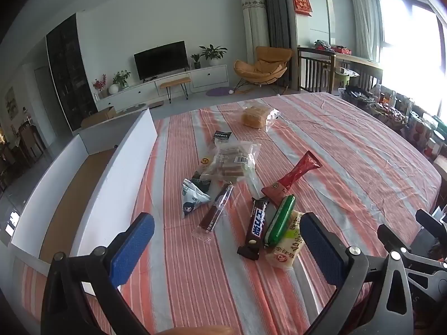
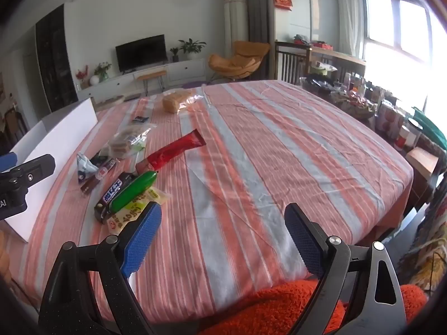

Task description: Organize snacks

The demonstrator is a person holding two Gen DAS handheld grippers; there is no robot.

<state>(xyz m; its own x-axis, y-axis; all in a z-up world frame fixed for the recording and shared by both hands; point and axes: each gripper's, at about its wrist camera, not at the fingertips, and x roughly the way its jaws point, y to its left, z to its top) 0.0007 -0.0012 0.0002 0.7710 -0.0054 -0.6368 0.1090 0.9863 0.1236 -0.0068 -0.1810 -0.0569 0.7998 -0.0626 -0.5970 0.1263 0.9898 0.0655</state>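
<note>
Left gripper spread wide, empty, tilted down over the striped cloth, blue pads clear of every packet. Nothing pinched, nothing touched. Right gripper likewise wide open and empty, hanging above bare cloth at the near edge, orange fuzzy fabric below it. Snacks scattered left of centre on the table: nearest, a yellow packet with a green sausage lying across it and a dark chocolate bar just left, touching. Beyond these, a red tube-shaped pack pointing far-right. Further left, a slim brown bar in clear wrap and a small white-and-blue pouch. Behind them, a clear bag of brown wafers, a small black packet, and far off alone, a bag of bread. Along the left edge, a white box, open-topped, brown floor showing inside, no snack visible in it.
</note>
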